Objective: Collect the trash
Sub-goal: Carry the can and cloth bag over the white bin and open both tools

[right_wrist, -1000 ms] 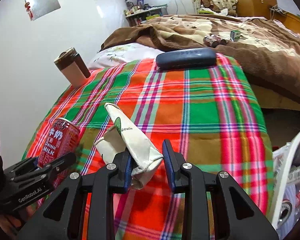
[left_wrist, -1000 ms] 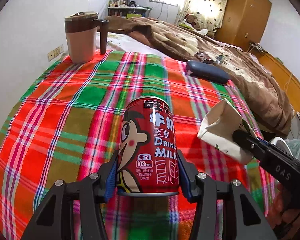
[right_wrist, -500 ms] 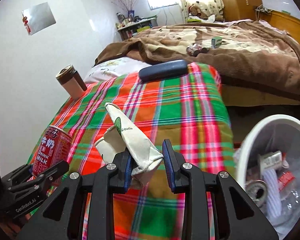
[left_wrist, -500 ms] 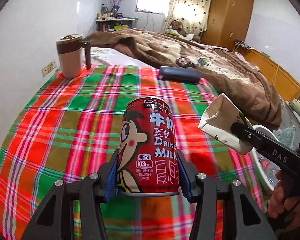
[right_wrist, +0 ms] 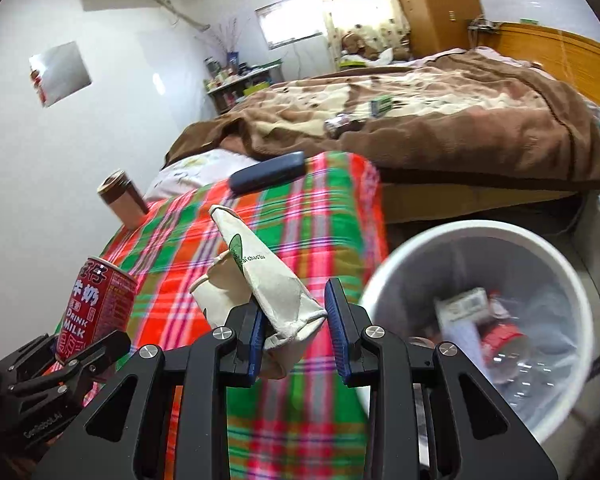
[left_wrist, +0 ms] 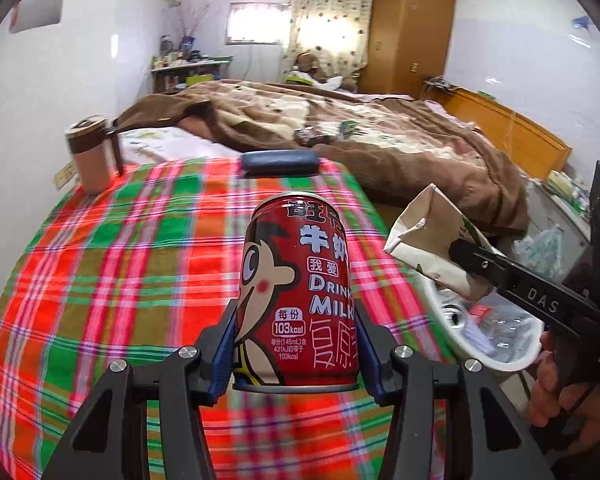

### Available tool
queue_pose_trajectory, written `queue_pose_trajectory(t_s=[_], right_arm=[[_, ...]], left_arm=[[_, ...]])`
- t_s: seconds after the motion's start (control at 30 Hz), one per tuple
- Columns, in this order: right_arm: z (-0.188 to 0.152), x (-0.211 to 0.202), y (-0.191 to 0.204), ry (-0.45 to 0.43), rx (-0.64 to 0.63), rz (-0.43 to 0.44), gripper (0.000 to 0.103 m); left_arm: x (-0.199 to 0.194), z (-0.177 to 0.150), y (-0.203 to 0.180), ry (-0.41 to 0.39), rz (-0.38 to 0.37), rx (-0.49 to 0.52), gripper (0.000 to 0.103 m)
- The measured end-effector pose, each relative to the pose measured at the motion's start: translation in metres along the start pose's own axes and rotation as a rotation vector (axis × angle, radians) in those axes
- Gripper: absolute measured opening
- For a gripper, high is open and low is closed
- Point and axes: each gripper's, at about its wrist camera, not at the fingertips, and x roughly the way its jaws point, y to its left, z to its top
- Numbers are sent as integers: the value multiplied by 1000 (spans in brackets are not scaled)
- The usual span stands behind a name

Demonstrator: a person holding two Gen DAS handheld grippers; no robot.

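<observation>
A red milk-drink can (left_wrist: 296, 292) stands upright between the blue pads of my left gripper (left_wrist: 295, 340), which is shut on its lower half and holds it above the plaid cloth. My right gripper (right_wrist: 296, 320) is shut on a crumpled white paper carton (right_wrist: 260, 272) and holds it at the cloth's right edge, beside a white bin (right_wrist: 480, 228). Several bottles and wrappers lie in the bin. In the left wrist view the carton (left_wrist: 428, 240) and the right gripper (left_wrist: 472, 256) hang over the bin's rim (left_wrist: 496, 364). The can (right_wrist: 96, 304) also shows at the lower left of the right wrist view.
The plaid cloth (left_wrist: 120, 260) covers a table. A brown lidded mug (left_wrist: 94, 156) stands at its far left and a dark blue case (left_wrist: 280, 162) lies at its far edge. Behind it is a bed with a brown blanket (left_wrist: 380, 140). A hand (left_wrist: 560, 392) holds the right gripper.
Both grippers have moved right and a little up with their loads, away from the middle of the cloth. The white bin has come into full view under the right gripper.
</observation>
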Motion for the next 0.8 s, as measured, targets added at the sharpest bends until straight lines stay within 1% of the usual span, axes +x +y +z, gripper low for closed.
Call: queue_pose_trajectory(t_s=[0.23, 0.33, 0.47, 0.6, 0.8], right_arm=[[-1, -28, -41, -53, 47, -93, 29], [-1, -34, -55, -66, 66, -118, 29], [-3, -45, -75, -86, 92, -177, 29], [-6, -47, -97, -81, 130, -242, 30], [-10, -40, -117, -52, 149, -306, 30]], left_arm=[[4, 2, -54, -3, -65, 68, 52], [7, 1, -75, 3, -98, 94, 52], [17, -1, -106, 24, -134, 123, 52], [28, -5, -131, 47, -170, 146, 52], [48, -8, -160, 81, -196, 178, 52]])
